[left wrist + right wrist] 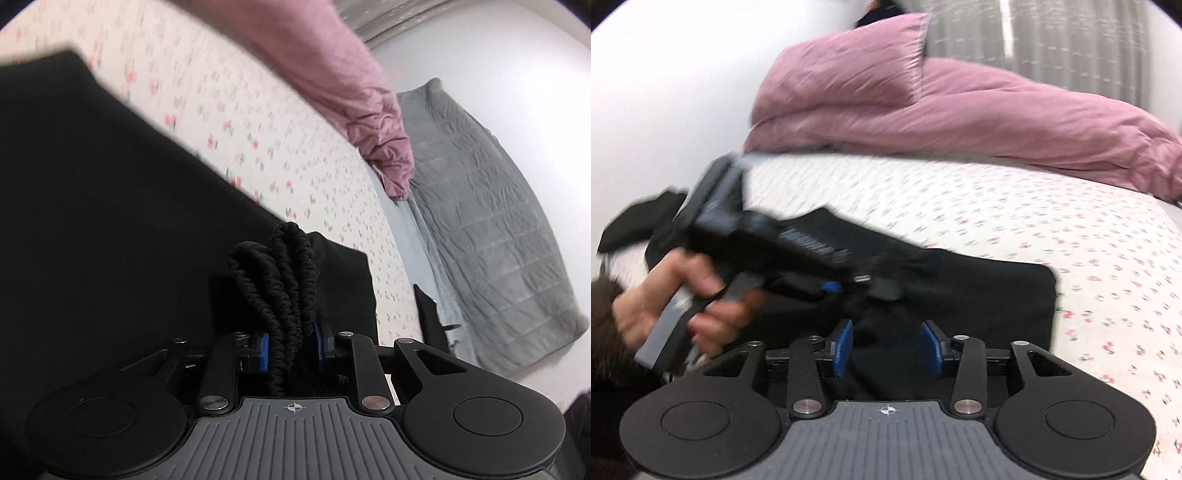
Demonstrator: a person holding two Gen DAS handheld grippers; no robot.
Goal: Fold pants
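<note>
Black pants (110,221) lie on a white bedsheet with small red flowers (258,147). My left gripper (291,343) is shut on the pants' gathered elastic waistband (280,280), which bunches up between the blue pads. In the right wrist view the pants (979,295) spread across the sheet (1034,221). My right gripper (888,343) is open just over the black cloth, with nothing between its blue pads. The left gripper (827,286), held in a hand (665,302), shows blurred at the left, its tip on the pants.
A pink duvet (960,110) is heaped along the far side of the bed; it also shows in the left wrist view (351,92). A grey quilted blanket (498,221) lies on the floor beside the bed. A grey curtain (1052,37) hangs behind.
</note>
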